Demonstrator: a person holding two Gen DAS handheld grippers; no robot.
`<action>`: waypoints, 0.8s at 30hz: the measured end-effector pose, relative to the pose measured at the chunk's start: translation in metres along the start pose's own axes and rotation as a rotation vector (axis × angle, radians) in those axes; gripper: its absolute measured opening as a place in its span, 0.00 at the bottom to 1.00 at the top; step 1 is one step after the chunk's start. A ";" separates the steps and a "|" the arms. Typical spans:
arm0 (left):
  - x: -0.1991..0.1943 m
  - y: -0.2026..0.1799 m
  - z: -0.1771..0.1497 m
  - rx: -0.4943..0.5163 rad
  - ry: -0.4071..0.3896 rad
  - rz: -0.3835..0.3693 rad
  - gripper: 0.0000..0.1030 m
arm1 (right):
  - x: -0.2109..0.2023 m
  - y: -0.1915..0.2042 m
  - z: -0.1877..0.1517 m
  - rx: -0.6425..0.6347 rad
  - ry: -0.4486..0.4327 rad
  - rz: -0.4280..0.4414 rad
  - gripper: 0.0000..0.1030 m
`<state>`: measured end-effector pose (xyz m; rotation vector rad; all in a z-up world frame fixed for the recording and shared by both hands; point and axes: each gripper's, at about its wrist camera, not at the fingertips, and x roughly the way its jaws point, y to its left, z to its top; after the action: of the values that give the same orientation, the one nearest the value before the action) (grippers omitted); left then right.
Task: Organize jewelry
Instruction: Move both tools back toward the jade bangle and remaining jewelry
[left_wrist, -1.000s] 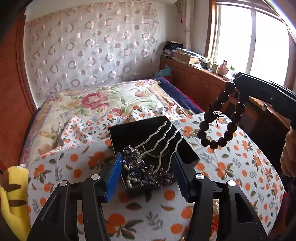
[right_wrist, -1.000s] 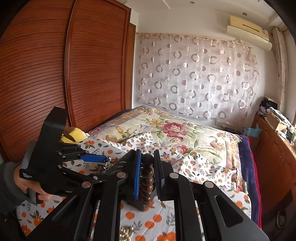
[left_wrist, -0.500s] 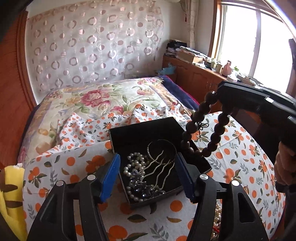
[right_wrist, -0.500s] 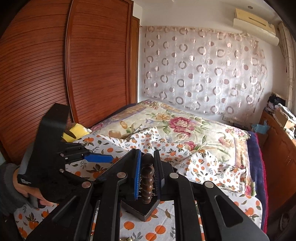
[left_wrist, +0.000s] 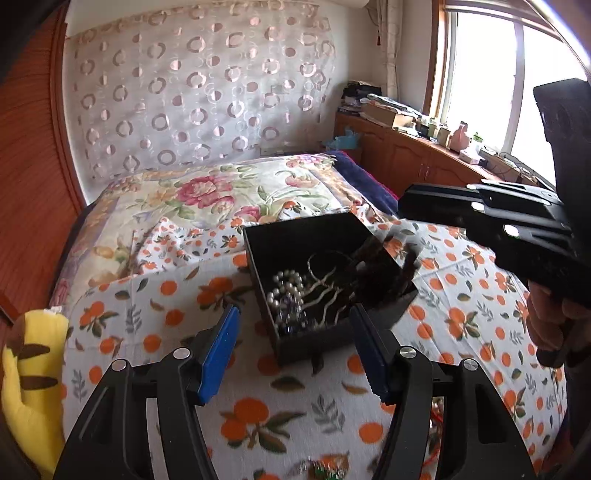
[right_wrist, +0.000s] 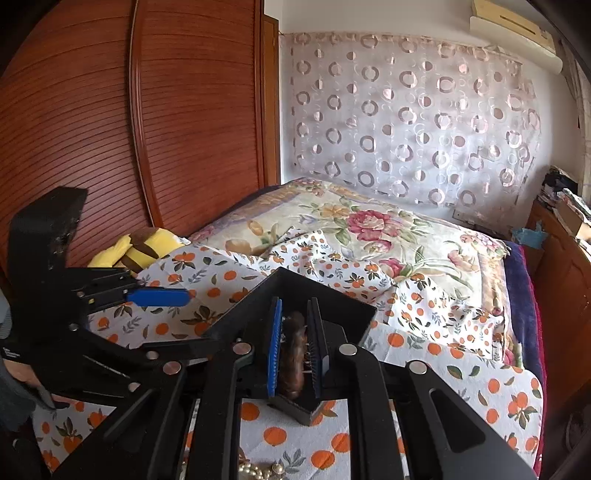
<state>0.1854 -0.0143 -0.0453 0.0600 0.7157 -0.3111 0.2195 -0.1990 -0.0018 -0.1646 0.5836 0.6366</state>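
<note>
On the bed, over the orange-print cloth (left_wrist: 295, 406), holds the left gripper (left_wrist: 295, 347) low, jaws spread wide, nothing between the blue pads (left_wrist: 218, 350). Points it at a black box (left_wrist: 306, 229) resting lidless on the cloth just ahead of the fingertips. Finds inside that box a string of pearls (left_wrist: 286, 286) at the near left, a silver hair comb (left_wrist: 325, 299) with wavy prongs just beside them, and a thin bangle (left_wrist: 328, 258) behind. Holds the right gripper (right_wrist: 295, 347) above the right side of the box, with the right hand (left_wrist: 550, 321) wrapped around the handle. Leaves only a narrow gap between those jaws, with the dark wooden bead bracelet (right_wrist: 293, 354) standing between the pads. Cannot tell whether the pads actually pinch the beads, since these blur in both views. Sees from the left wrist only a dark smear for the bracelet, hanging under the tip of the right gripper, over the right wall of the box and partly across its interior. Notes a yellow plush toy (left_wrist: 29, 369) at the left edge of the cloth, a floral bedspread (left_wrist: 207, 192) beyond the box, a circle-patterned curtain (left_wrist: 184, 92) behind the bed, and loose pearls (right_wrist: 251, 470) on the cloth beneath the right gripper.
</note>
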 end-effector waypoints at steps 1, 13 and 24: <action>-0.003 0.000 -0.004 -0.003 0.001 0.000 0.57 | -0.002 -0.001 -0.001 0.001 0.000 -0.005 0.15; -0.025 -0.016 -0.048 -0.005 0.027 -0.026 0.58 | -0.031 0.006 -0.055 0.012 0.063 -0.031 0.15; -0.031 -0.029 -0.084 -0.004 0.071 -0.037 0.58 | -0.031 0.010 -0.115 0.035 0.199 -0.024 0.15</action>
<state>0.1016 -0.0207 -0.0872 0.0544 0.7881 -0.3443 0.1396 -0.2434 -0.0792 -0.2038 0.7826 0.5899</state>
